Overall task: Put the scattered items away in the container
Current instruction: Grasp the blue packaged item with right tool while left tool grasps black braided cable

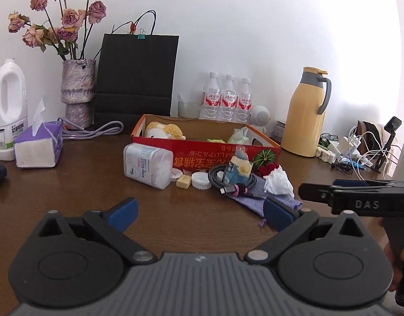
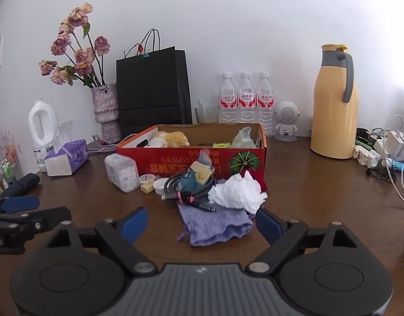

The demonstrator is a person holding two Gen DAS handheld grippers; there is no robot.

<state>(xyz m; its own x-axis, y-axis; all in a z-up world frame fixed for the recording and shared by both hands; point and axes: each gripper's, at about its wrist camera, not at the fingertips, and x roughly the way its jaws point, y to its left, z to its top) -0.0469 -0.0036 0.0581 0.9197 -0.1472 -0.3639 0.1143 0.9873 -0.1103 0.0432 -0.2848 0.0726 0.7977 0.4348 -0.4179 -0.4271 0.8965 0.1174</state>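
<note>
A red cardboard box (image 1: 202,155) (image 2: 175,164) stands mid-table and holds a yellow plush toy (image 1: 165,131) and a pale bag (image 2: 242,138). In front of it lie a clear jar of white pellets (image 1: 147,165) (image 2: 122,172), a white cap (image 1: 200,180), a yellow block (image 1: 183,181), a coiled cable with a blue figure (image 1: 237,169) (image 2: 198,177), crumpled white tissue (image 1: 278,183) (image 2: 237,192) and a purple cloth pouch (image 2: 215,222) (image 1: 254,197). My left gripper (image 1: 200,212) is open and empty, short of the pile. My right gripper (image 2: 200,222) is open and empty, its fingers either side of the pouch.
At the back stand a vase of dried roses (image 1: 78,92), a black paper bag (image 1: 136,79), three water bottles (image 1: 228,100), a yellow thermos jug (image 1: 307,113) and a white speaker figure (image 2: 286,121). A tissue pack (image 1: 38,144) and white jug (image 1: 9,108) sit left; chargers and cables (image 1: 354,152) right.
</note>
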